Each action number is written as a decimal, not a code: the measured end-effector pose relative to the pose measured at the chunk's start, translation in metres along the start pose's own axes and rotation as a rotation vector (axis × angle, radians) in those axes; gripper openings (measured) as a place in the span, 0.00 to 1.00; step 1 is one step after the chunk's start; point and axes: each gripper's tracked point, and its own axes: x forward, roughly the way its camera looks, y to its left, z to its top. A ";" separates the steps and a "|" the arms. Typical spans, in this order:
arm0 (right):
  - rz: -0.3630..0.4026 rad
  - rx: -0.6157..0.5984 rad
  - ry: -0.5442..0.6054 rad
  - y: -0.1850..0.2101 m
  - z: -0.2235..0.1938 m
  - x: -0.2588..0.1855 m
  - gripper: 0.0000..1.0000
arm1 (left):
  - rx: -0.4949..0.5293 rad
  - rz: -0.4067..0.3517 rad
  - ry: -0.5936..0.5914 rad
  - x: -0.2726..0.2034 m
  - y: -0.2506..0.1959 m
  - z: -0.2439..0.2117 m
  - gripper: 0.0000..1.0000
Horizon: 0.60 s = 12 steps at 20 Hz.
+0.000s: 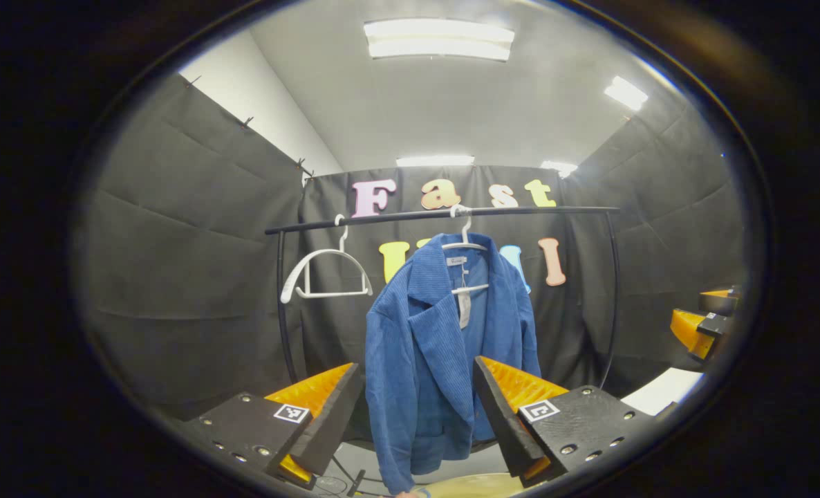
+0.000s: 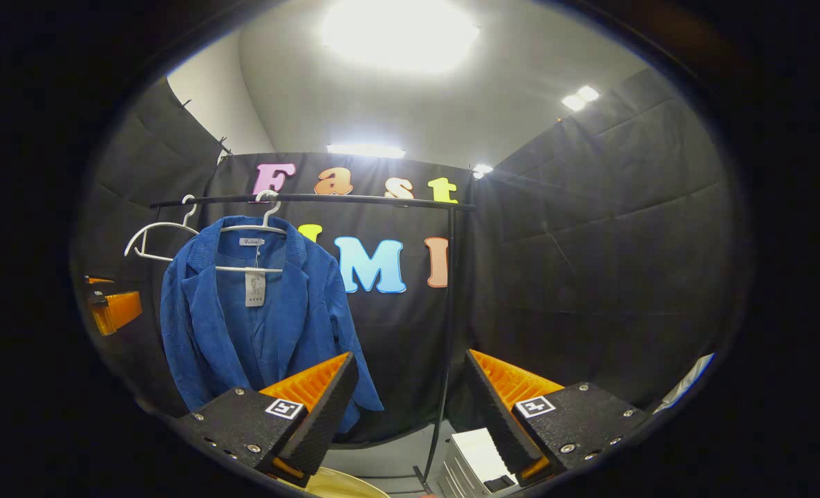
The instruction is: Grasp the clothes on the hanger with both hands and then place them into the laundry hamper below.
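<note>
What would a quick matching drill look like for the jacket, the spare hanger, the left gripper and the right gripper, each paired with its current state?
Things:
1. blue jacket
2. empty hanger
3. left gripper
4. right gripper

States:
A. open, aimed at the rail's right post
B. hanging on the rail with nothing on it
C. open, with the jacket seen between its fingers
D. hanging on a hanger, not gripped

Pairs: 1-D, 2-B, 3-C, 4-A
</note>
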 end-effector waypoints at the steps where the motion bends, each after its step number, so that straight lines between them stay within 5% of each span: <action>1: 0.013 0.003 -0.015 0.006 0.008 0.005 0.95 | -0.005 0.000 -0.009 0.002 0.000 0.007 0.99; 12: 0.218 0.069 -0.100 0.077 0.055 0.088 0.95 | -0.025 0.030 -0.069 0.052 -0.027 0.040 0.94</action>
